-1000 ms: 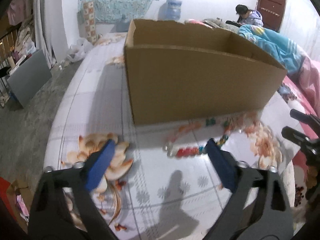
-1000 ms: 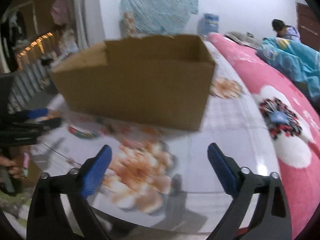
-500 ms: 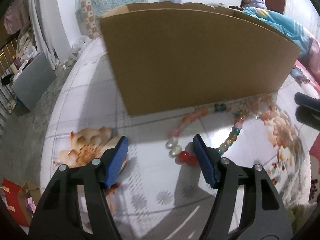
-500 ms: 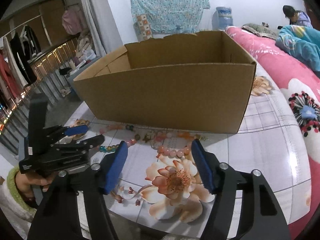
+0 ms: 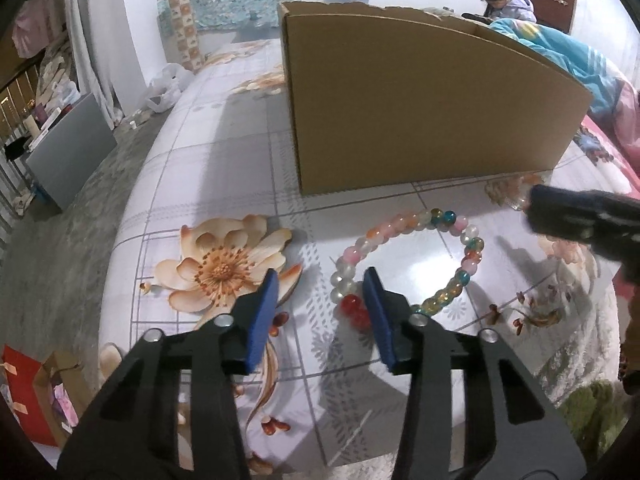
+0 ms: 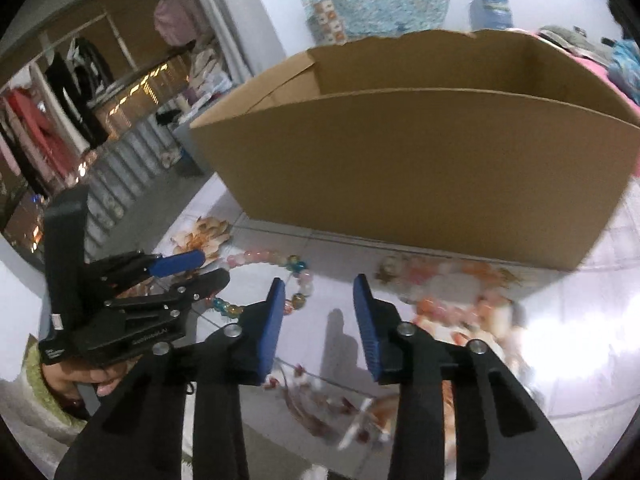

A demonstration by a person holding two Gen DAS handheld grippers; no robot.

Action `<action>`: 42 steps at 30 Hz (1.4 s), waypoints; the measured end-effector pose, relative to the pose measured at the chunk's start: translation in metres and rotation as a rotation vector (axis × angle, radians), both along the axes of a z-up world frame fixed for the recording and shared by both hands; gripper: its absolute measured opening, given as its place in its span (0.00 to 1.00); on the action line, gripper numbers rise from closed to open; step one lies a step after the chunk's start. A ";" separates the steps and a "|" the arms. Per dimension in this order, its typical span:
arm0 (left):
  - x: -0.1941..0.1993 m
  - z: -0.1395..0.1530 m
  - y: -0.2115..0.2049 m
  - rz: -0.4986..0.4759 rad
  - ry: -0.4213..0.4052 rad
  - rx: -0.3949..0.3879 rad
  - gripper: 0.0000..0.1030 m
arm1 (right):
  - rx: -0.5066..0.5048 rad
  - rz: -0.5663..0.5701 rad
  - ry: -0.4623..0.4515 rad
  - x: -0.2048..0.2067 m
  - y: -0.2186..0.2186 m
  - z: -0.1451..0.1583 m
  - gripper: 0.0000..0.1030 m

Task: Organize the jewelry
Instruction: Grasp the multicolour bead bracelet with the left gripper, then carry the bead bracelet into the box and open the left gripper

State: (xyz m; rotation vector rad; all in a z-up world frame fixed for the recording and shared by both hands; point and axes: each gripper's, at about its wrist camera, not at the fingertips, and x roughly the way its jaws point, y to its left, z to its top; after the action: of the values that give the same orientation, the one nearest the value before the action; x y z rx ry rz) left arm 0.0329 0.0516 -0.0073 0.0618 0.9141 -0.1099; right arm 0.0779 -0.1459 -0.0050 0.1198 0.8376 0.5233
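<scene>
Floral-printed tabletop (image 5: 224,184) carries a cardboard box (image 5: 420,120) beyond both tools. Left gripper (image 5: 320,304) (jaws narrowing, not pinching yet) has the beaded bracelet's (image 5: 460,240) red bead by its right pad. Right gripper (image 6: 318,312), also closing, spans bare surface, with the bracelet just left of it.

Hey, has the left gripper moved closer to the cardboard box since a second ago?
Yes. The left gripper moved toward the cardboard box, reaching the bead bracelet, jaws closing.
</scene>
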 end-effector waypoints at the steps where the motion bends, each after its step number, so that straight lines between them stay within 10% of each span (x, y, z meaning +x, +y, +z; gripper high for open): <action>1: 0.001 0.000 -0.002 -0.001 -0.002 -0.001 0.35 | -0.009 0.009 0.004 0.003 0.005 -0.002 0.29; 27: 0.025 -0.005 0.002 0.006 -0.031 -0.039 0.08 | -0.106 0.108 0.013 0.026 0.062 -0.020 0.10; 42: -0.002 0.074 -0.008 -0.040 -0.219 -0.080 0.08 | -0.015 0.074 -0.140 0.000 0.041 0.048 0.10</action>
State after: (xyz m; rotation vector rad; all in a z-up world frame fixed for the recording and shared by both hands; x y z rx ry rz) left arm 0.0314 0.0434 0.0669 0.0173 0.6891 -0.1734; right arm 0.0783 -0.1052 0.0426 0.0375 0.7114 0.5880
